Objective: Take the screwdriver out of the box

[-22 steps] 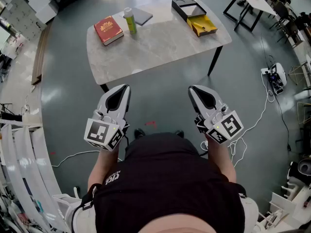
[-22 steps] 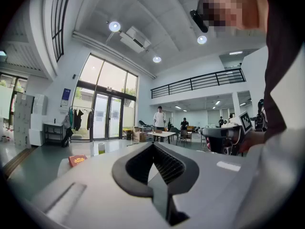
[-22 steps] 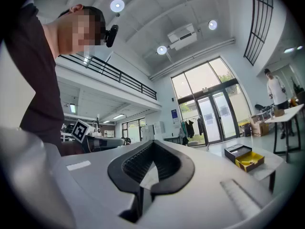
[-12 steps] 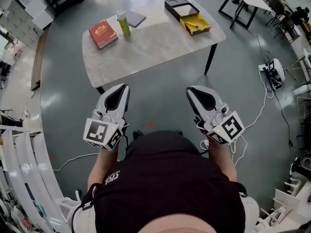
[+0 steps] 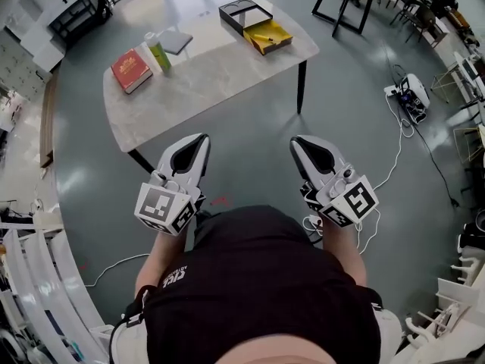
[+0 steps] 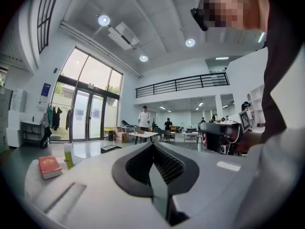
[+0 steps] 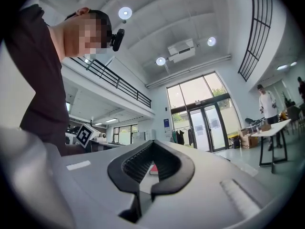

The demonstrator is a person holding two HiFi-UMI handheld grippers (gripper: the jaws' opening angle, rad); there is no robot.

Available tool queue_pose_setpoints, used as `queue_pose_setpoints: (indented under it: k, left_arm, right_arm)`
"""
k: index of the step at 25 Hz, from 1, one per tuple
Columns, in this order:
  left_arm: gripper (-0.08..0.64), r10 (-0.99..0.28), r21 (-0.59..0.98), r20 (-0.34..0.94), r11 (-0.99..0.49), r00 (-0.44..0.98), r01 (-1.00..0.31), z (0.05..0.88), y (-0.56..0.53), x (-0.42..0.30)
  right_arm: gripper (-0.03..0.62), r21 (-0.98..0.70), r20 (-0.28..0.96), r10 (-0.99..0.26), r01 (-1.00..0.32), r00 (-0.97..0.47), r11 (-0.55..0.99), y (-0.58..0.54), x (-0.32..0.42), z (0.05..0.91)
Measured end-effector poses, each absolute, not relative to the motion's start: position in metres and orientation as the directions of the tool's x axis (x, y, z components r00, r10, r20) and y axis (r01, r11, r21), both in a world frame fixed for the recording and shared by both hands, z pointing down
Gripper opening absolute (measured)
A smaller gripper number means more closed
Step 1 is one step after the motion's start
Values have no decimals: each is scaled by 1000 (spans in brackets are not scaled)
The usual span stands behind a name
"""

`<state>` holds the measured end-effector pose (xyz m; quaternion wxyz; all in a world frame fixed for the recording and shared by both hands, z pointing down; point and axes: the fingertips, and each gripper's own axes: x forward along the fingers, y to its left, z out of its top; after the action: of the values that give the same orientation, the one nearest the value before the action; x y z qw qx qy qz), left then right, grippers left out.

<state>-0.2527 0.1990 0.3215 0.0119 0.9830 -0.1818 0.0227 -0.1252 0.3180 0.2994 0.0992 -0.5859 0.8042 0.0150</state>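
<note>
On the far right end of the grey table [image 5: 212, 74] stands an open box: a black tray [image 5: 246, 14] and, beside it, a yellow tray [image 5: 270, 36] with a small thin item inside, too small to identify. Both grippers hover over the floor in front of the person's body, well short of the table. My left gripper [image 5: 198, 144] is shut and holds nothing. My right gripper [image 5: 301, 144] is also shut and holds nothing. In the left gripper view the left gripper [image 6: 152, 145] points level at the table. In the right gripper view the right gripper [image 7: 152, 142] tilts slightly upward.
A red book [image 5: 130, 68], a green bottle [image 5: 159, 51] and a grey pad [image 5: 176, 41] lie on the table's left part. White cables [image 5: 394, 165] and a small device [image 5: 409, 89] sit on the floor at right. White racks [image 5: 30, 256] line the left. People stand far back [image 6: 144, 119].
In the head view the table and box have drifted left and upward. Both grippers kept their place before the body and stayed shut.
</note>
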Motion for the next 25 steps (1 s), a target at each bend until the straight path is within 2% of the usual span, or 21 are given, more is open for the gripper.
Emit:
queue_pose_setpoints:
  k: [12, 17, 25]
  left_arm:
    - [3, -184, 51, 123, -980, 975, -191, 341, 241, -176]
    - [3, -137, 55, 144, -988, 980, -146, 346, 246, -157]
    - [3, -115, 136, 159, -981, 981, -137, 371, 213, -141]
  right_arm:
    - [14, -210, -165, -973, -958, -161, 194, 380, -76, 330]
    - [14, -247, -124, -987, -960, -106, 134, 399, -62, 343]
    - [14, -277, -63, -990, -951, -124, 136, 352, -57, 360]
